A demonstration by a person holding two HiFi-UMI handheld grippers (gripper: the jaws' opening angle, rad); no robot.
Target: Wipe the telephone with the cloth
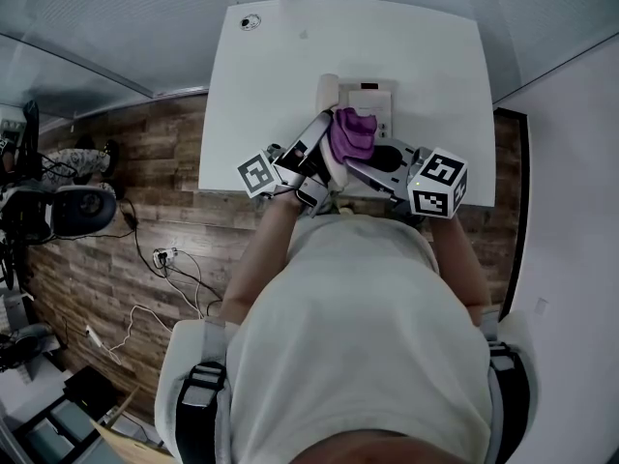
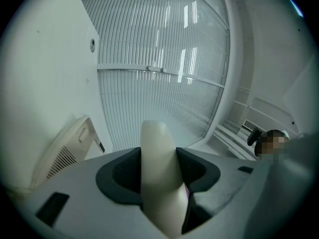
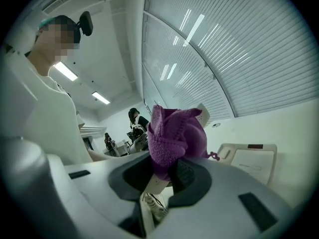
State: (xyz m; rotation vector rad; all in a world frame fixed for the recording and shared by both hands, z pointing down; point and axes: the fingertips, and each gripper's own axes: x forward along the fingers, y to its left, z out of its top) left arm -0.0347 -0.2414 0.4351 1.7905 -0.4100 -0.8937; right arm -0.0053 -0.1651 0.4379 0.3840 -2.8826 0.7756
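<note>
Left gripper (image 2: 158,176): I see its jaws clamped on the cream handset (image 2: 155,143).
Right gripper (image 3: 167,173): jaws pinch the purple cloth (image 3: 175,133).
Telephone base (image 1: 372,100): on the white table (image 1: 290,66).

Office-like room: white desk (image 1: 280,85), office chair (image 1: 77,209), ribbed partition walls (image 1: 97,27), ceiling strip lights (image 3: 65,71).

A white table (image 1: 276,80) carries the telephone base (image 1: 372,100) near its front edge.

A white table (image 1: 271,85) stands on a wood-plank floor (image 1: 145,158), loose cables (image 1: 179,271) lying nearby.
</note>
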